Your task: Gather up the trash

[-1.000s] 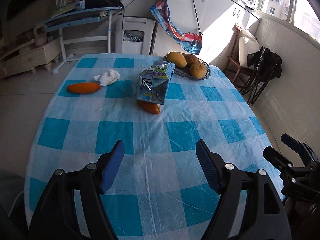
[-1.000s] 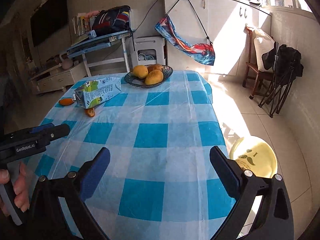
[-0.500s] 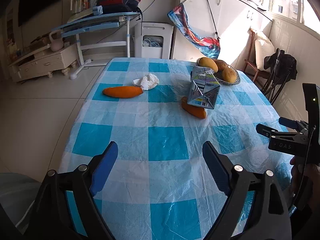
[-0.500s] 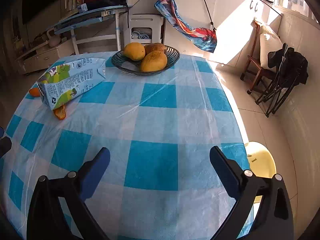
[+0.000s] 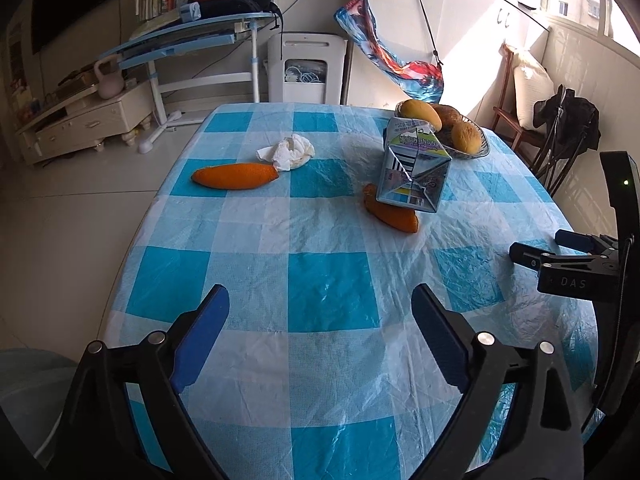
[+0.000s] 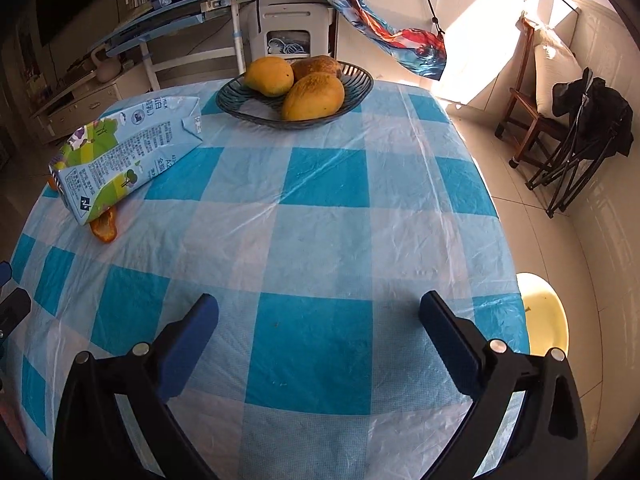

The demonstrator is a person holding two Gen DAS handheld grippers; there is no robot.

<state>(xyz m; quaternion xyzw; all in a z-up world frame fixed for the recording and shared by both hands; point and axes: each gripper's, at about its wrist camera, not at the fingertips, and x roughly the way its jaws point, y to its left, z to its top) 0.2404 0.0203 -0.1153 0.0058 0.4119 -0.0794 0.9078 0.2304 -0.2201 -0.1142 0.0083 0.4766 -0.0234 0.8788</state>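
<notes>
Orange peel [image 5: 234,176] lies left of the toppled carton [image 5: 412,168], tissue [image 5: 290,152] just behind it; left gripper [image 5: 320,336] is opening, empty; right gripper [image 6: 320,334] gapes wide, empty.

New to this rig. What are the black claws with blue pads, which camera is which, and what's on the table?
No robot here: a person holds a two-finger gripper in each hand, each with a fisheye camera looking along its fingers.

The left wrist view shows the left gripper, jaws opening, nothing between them. The right gripper is open and empty in its own view.

On the blue checked tablecloth lie a milk carton on its side, resting on an orange peel, a second orange peel, and a crumpled tissue touching it. A bowl of mangoes stands at the far edge.
</notes>
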